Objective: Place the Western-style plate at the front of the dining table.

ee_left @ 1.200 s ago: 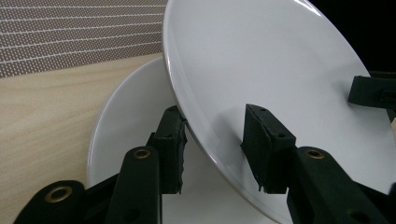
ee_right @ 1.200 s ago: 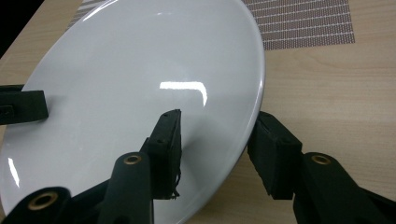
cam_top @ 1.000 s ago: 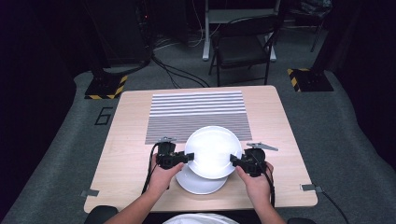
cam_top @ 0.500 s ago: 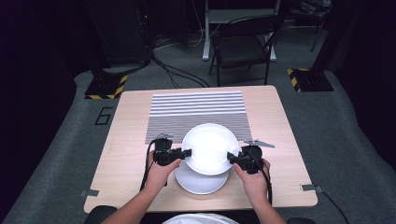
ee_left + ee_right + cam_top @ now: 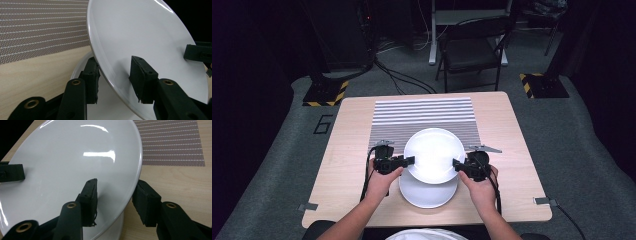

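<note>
A white plate (image 5: 434,152) hangs tilted above the table, gripped at both sides. My left gripper (image 5: 408,161) is shut on its left rim, one jaw under the rim and one on the plate's face (image 5: 140,37). My right gripper (image 5: 457,164) is shut on the right rim in the same way, with the plate (image 5: 75,165) filling the space ahead of it. In the left gripper view the left gripper (image 5: 115,75) straddles the rim, as does the right gripper (image 5: 116,192) in its own view. A second white plate (image 5: 427,192) lies flat on the table below, partly covered by the held one.
A striped grey mat (image 5: 422,112) lies on the wooden table (image 5: 347,150) just beyond the plates. A folding chair (image 5: 472,50) and stand bases sit on the floor behind the table. Tape tabs mark the near table corners.
The held plate and both grippers have shifted a little away from the person, toward the mat, uncovering more of the lower plate.
</note>
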`<action>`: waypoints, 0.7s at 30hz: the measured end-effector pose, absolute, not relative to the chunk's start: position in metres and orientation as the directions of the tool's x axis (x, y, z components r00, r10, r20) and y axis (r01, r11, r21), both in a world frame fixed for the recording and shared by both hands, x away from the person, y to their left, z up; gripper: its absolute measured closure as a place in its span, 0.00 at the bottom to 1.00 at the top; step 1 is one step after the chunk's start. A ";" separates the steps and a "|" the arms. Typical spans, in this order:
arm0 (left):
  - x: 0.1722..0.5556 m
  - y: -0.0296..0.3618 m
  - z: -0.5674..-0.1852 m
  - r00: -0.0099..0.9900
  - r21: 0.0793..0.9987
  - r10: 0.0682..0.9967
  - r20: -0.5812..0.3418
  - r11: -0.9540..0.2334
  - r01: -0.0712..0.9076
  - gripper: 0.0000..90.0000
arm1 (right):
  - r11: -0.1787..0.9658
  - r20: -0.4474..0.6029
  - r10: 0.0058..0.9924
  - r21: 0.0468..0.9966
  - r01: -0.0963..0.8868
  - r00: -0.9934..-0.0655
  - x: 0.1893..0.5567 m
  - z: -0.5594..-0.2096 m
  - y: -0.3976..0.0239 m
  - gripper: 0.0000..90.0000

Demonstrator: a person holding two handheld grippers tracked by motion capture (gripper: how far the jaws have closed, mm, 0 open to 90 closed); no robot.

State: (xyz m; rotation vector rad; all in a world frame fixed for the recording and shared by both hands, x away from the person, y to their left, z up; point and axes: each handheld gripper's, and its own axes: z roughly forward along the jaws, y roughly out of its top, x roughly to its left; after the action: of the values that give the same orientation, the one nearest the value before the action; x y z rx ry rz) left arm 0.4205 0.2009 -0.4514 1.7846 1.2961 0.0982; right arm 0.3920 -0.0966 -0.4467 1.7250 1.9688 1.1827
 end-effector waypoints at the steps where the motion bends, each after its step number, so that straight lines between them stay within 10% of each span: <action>1: 0.421 0.201 -0.451 0.446 0.691 0.793 -0.415 -0.044 0.721 0.66 | -0.038 0.298 0.919 0.716 0.698 -0.256 0.393 -0.446 -0.096 0.61; 21: 0.439 0.205 -0.448 0.374 0.685 0.844 -0.384 -0.012 0.728 0.65 | -0.044 0.289 0.926 0.720 0.693 -0.241 0.414 -0.444 -0.079 0.61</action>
State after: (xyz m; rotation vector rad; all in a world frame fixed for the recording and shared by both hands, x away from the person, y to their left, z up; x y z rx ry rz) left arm 0.4387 0.2049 -0.4484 1.7656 1.3848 0.1677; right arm 0.4137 -0.0791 -0.4437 1.7255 1.9482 1.1654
